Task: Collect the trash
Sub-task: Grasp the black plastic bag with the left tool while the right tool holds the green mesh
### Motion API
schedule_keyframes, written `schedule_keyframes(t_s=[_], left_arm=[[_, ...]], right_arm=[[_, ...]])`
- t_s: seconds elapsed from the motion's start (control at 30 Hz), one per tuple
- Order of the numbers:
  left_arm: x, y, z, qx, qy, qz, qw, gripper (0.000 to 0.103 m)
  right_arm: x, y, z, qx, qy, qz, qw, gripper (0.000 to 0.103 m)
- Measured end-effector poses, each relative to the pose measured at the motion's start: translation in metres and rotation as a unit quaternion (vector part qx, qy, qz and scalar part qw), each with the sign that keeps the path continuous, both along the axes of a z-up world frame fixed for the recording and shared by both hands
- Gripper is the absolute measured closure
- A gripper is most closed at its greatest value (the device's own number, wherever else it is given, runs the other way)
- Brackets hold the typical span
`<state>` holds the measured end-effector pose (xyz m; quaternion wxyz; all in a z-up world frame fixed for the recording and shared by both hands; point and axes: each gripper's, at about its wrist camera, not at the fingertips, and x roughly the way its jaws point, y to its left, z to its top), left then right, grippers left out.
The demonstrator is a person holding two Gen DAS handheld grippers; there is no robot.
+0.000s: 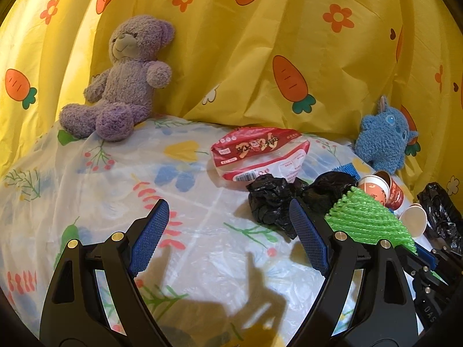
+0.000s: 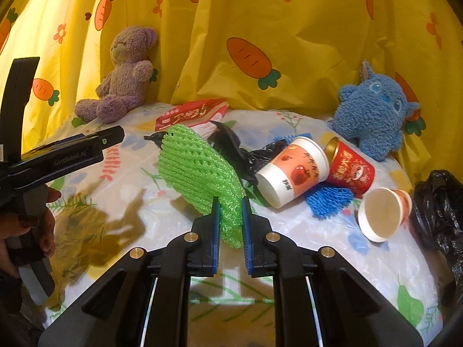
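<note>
My right gripper (image 2: 230, 205) is shut on a green foam net sleeve (image 2: 199, 170) and holds it above the floral cloth (image 2: 361, 263); the sleeve also shows in the left wrist view (image 1: 370, 219). My left gripper (image 1: 230, 211) is open and empty, just left of a crumpled black plastic bag (image 1: 272, 199). A red-and-white snack wrapper (image 1: 257, 153) lies behind the bag. Two paper cups (image 2: 292, 173) (image 2: 382, 214), a red can (image 2: 350, 167) and a blue foam net (image 2: 327, 199) lie to the right.
A purple teddy bear (image 1: 127, 78) sits at the back left and a blue plush toy (image 2: 373, 110) at the back right, both against a yellow carrot-print curtain (image 1: 246, 57). Another black bag (image 2: 439, 214) lies at the far right edge.
</note>
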<state>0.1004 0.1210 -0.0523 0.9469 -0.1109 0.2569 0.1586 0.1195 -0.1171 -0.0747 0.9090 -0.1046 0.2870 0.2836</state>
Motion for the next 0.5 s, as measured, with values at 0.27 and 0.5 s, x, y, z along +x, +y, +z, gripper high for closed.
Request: schedule_keyframes(t_s=[0.27, 0.5], left_arm=[[0.054, -0.013, -0.010, 0.002, 0.013, -0.047, 0.9988, 0.024], [0.094, -0.008, -0.029, -0.026, 0.052, -0.079, 0.9952, 0.057]], right_arm=[[0.003, -0.034, 0.008, 0.017, -0.008, -0.058, 0.998, 0.089], [0.003, -0.052, 0.006, 0.013, -0.006, -0.084, 0.996, 0.089]])
